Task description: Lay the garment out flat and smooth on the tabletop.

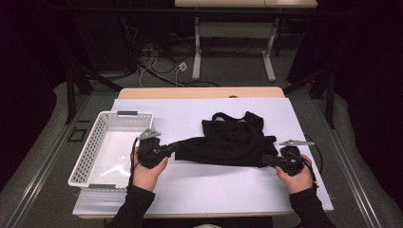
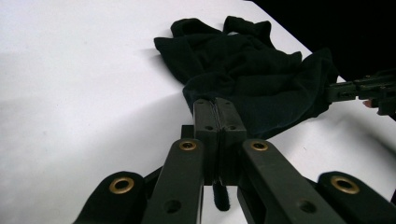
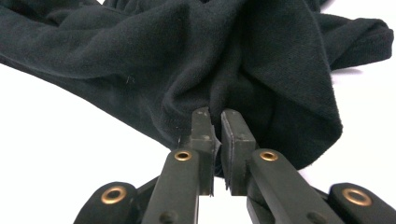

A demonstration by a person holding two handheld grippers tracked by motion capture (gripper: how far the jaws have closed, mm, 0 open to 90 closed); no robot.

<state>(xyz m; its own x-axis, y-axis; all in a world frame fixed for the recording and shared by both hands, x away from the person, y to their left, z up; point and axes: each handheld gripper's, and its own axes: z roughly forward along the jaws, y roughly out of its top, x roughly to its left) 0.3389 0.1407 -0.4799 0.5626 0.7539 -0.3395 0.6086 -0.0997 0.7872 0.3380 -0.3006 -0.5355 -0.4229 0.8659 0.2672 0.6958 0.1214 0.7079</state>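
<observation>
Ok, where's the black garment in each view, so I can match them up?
High view: garment at table centre, stretched between the left gripper and right gripper.
Left gripper view: upper centre, running from the shut jaws toward the far gripper at right.
Right gripper view: across the top, a fold pinched between the jaws.
Shared landmark: the white table under it.
</observation>
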